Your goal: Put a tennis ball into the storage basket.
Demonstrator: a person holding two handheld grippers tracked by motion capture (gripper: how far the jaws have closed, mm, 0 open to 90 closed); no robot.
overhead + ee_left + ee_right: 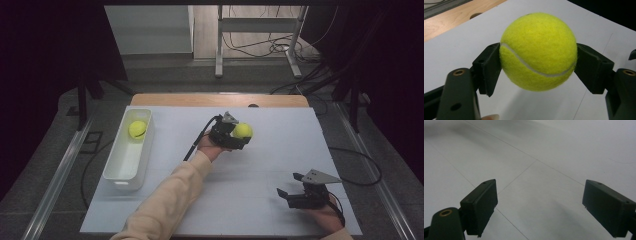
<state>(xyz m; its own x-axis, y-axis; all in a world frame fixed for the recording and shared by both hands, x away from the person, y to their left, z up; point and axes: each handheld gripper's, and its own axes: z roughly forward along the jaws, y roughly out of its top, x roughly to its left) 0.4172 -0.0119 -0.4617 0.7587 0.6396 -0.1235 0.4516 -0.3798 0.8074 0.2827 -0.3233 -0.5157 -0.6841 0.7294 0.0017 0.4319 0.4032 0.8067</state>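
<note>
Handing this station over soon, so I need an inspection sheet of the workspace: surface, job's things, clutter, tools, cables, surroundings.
Surface: white mat over a wooden table, faint seam lines.
Job's things: one ball clamped in the left tool; second ball lying in the white bin at the mat's left edge.
Clutter: nothing seen.
Tools: left tool shut on the ball, above mid-mat; right tool open, nothing between its jaws, near the front right.
Cables: black lead trailing from the left tool; loose wires on the floor beyond.
Surroundings: metal frame legs, dark drapes at the sides.
</note>
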